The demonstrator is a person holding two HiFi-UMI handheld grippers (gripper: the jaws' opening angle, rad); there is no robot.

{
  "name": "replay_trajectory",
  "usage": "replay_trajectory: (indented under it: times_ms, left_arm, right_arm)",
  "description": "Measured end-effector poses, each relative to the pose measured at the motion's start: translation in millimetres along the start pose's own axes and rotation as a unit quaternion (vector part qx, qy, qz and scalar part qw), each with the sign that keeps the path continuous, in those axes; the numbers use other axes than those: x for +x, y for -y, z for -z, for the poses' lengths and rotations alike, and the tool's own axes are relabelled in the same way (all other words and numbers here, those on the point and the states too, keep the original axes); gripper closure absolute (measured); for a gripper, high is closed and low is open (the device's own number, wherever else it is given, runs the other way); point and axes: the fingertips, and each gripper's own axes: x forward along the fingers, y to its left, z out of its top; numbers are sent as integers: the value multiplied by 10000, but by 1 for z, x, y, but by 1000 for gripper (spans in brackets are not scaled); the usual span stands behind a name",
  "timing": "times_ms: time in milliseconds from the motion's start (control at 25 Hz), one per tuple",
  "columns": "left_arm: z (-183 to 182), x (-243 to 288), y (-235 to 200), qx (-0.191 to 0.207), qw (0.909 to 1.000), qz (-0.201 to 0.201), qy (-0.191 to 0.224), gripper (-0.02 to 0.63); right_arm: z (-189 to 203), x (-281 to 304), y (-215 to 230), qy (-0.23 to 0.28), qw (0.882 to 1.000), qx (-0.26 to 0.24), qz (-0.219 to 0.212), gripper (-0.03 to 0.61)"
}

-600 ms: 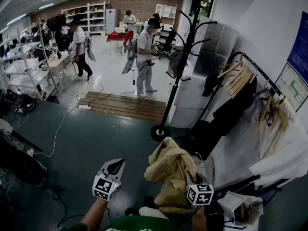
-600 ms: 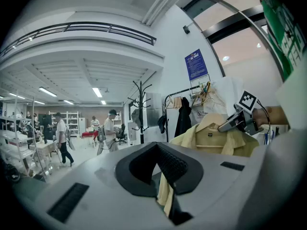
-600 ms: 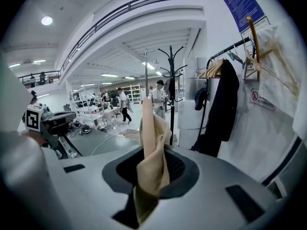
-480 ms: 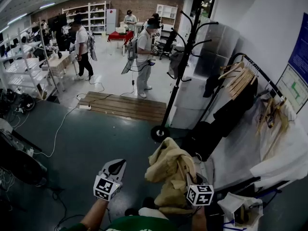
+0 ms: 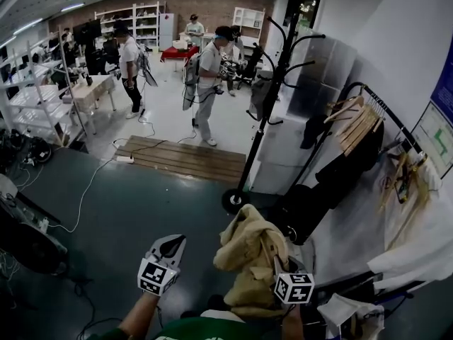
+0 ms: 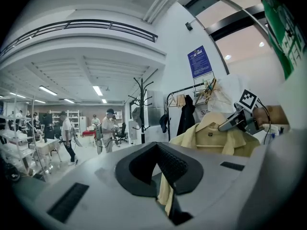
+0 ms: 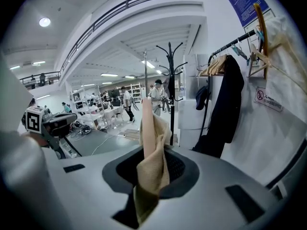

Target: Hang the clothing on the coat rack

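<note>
Ahead of me: wooden platform [image 5: 185, 157] flat on floor, white cable [image 5: 88, 190] trailing over floor near its left end. Person in white shirt [image 5: 209, 83] standing beyond platform, second person [image 5: 131, 66] further left. Red table [image 5: 178, 52], white shelving [image 5: 138, 23] at back. My right: garment rail [image 5: 382, 112] with wooden hangers [image 5: 354, 122], black garment [image 5: 347, 165] hanging there, white sheet [image 5: 417, 225] draped alongside. Blue poster [image 5: 444, 69] on wall.

Your jacket [image 5: 249, 250] is matt tan cloth, and a fine woven grain shows where it bunches in the right gripper [image 7: 151, 169]. Both grippers have smooth, matt grey plastic bodies. The dark pads [image 6: 173, 164] of the left gripper [image 6: 156, 169] look finely ribbed and rubbery. The coat rack [image 5: 267, 105] in front of you is black metal with a faint sheen. The hangers [image 5: 354, 122] are bare pale wood, the platform [image 5: 185, 156] is planked wood, and the floor [image 5: 127, 204] is smooth, dull grey-green.
</note>
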Motion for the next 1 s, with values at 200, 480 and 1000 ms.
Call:
replay_trajectory:
  times_ms: [200,480,1000]
  left_arm:
    - [-4,21,-7,52,9999,-97,-20,611]
    - [-12,49,-4,88,9998,-198,-41,611]
    - [-13,106,-10,45,9998,-183,-59,611]
  right_arm:
    - [-14,18,11,28,9999,-78,-80,509]
    - [-37,38,31,66,9994,-236,-248,509]
    - [-81,88,53,116,9982,-441,-382,509]
